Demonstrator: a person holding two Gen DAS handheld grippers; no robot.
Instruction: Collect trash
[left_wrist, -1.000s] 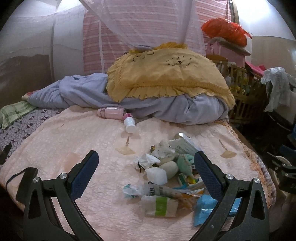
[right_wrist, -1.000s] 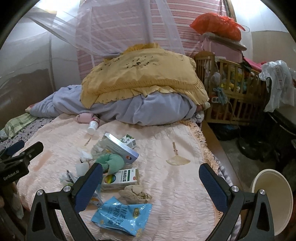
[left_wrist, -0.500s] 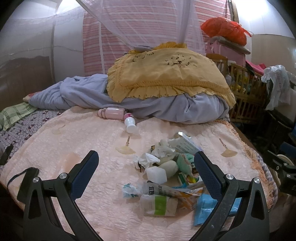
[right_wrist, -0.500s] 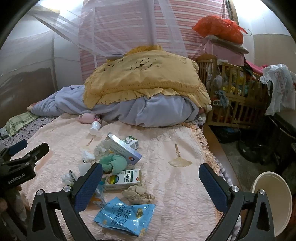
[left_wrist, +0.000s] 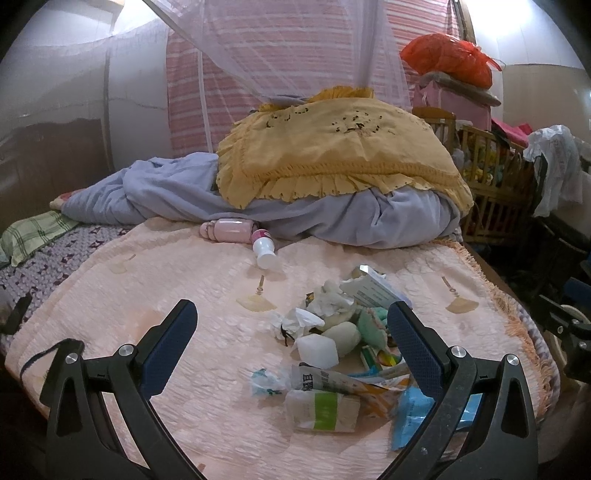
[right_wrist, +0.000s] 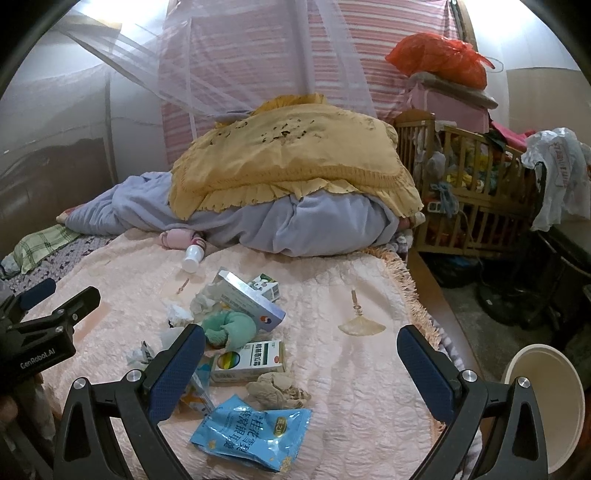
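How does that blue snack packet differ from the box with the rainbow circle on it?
The blue snack packet is soft, crinkled plastic lying flat; the rainbow-circle box is stiff cardboard with square edges. The packet is blue all over, the box white and green. The packet lies nearer the camera. Both rest on the pink bedspread, untouched.

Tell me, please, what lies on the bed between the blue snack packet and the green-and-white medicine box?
A crumpled beige tissue lies between the blue snack packet and the medicine box, seen in the right wrist view.
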